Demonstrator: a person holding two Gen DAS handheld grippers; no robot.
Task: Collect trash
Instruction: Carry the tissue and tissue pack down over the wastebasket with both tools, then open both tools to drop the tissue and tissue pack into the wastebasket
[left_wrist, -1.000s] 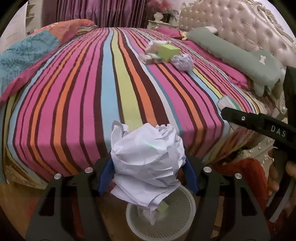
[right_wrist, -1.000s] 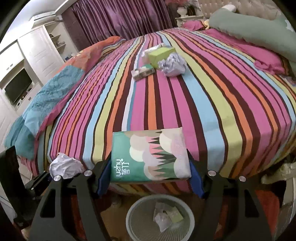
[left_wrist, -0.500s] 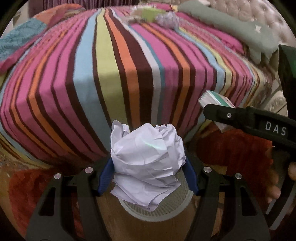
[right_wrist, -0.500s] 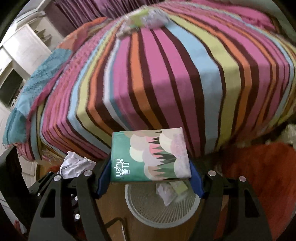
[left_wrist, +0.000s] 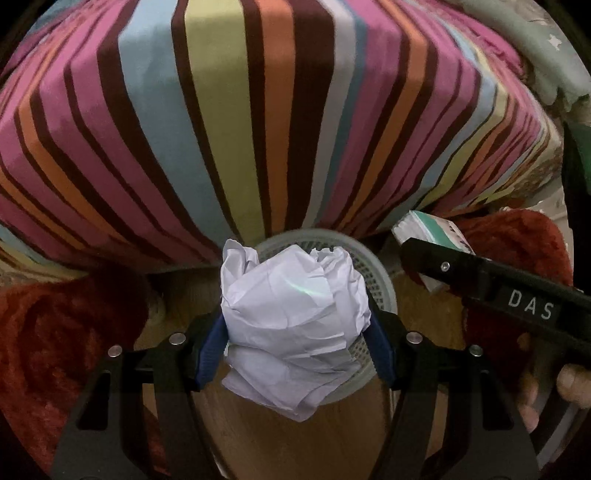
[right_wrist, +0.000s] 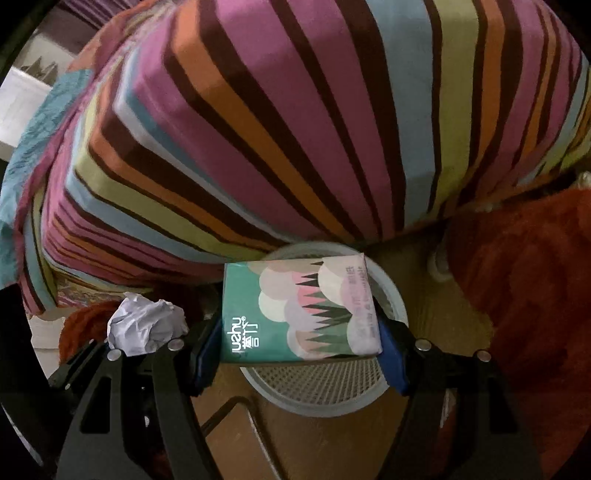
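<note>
Left claw (left_wrist: 295, 332) clamped crumpled white paper ball (left_wrist: 291, 317); right claw (right_wrist: 299, 347) clamped green printed tissue pack (right_wrist: 299, 310). White mesh wastebasket (right_wrist: 317, 387) directly below both claws, beside striped bed (left_wrist: 258, 110).

You see a crumpled white paper ball (left_wrist: 291, 325) and a green tissue pack (right_wrist: 299, 314), each pinched above the white mesh wastebasket (right_wrist: 325, 384), whose contents seem hidden.
</note>
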